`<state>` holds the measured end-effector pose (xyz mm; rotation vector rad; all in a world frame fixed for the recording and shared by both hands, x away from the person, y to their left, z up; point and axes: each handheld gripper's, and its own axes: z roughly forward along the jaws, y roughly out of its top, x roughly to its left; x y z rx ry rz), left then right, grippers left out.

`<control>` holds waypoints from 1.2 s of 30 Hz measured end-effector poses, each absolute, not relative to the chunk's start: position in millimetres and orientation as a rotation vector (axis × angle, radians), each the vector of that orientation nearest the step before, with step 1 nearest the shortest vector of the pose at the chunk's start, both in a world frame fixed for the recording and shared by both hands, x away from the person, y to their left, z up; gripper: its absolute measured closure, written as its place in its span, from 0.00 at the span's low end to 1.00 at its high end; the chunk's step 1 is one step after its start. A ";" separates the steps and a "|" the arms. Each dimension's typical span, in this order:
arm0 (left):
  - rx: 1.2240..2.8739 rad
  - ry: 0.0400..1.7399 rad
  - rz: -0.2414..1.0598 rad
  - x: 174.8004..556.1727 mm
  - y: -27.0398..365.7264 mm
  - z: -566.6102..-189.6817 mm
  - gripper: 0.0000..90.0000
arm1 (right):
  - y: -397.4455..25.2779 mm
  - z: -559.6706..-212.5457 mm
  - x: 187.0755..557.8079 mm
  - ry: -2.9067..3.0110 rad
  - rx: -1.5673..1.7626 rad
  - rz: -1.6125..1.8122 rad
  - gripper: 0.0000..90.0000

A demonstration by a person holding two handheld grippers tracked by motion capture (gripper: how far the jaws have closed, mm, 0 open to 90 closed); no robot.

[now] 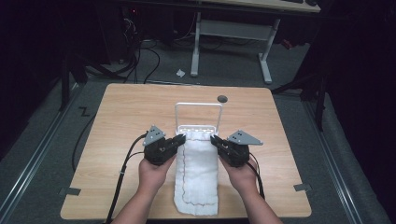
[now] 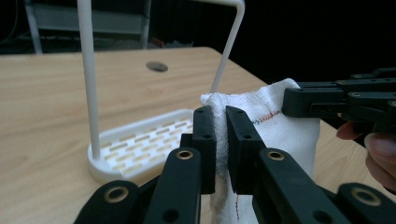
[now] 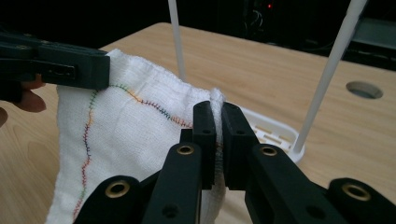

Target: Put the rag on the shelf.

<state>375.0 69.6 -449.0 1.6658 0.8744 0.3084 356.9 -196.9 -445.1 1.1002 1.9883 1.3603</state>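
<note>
Wooden table; white towel lies lengthwise at its front centre, far end lifted at white rack. Left gripper pinches towel's far-left corner, right gripper pinches far-right corner; 2 corners held.

A lab or workshop is suggested: a wooden table is set on grey carpet, cables are seen at 11 o'clock, a white-legged desk at 12, floor rails alongside.
</note>
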 end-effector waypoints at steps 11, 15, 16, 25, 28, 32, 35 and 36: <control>1.609 0.782 0.416 376.6 69.0 -392.1 0.93 | -197.2 -397.6 358.9 1.864 1.005 1.424 0.96; 1.600 0.762 0.439 376.4 67.8 -379.4 0.93 | -198.0 -386.8 358.9 1.838 0.997 1.445 0.95; 1.597 0.756 0.443 376.5 67.6 -375.7 0.93 | -198.4 -383.5 359.1 1.828 0.991 1.451 0.96; 1.583 0.710 0.492 378.5 64.5 -347.3 0.93 | -203.8 -353.7 360.2 1.774 0.952 1.484 0.96; 1.582 0.696 0.504 380.5 62.1 -339.3 0.93 | -205.8 -347.7 360.9 1.765 0.944 1.487 0.96; 1.581 0.691 0.507 382.5 60.4 -335.8 0.93 | -207.6 -343.7 362.2 1.760 0.942 1.490 0.96; 1.585 0.681 0.523 384.6 58.5 -330.1 0.93 | -209.1 -337.9 363.7 1.756 0.944 1.488 0.96; 1.585 0.681 0.523 384.6 58.5 -330.1 0.93 | -209.5 -335.8 364.2 1.755 0.941 1.488 0.96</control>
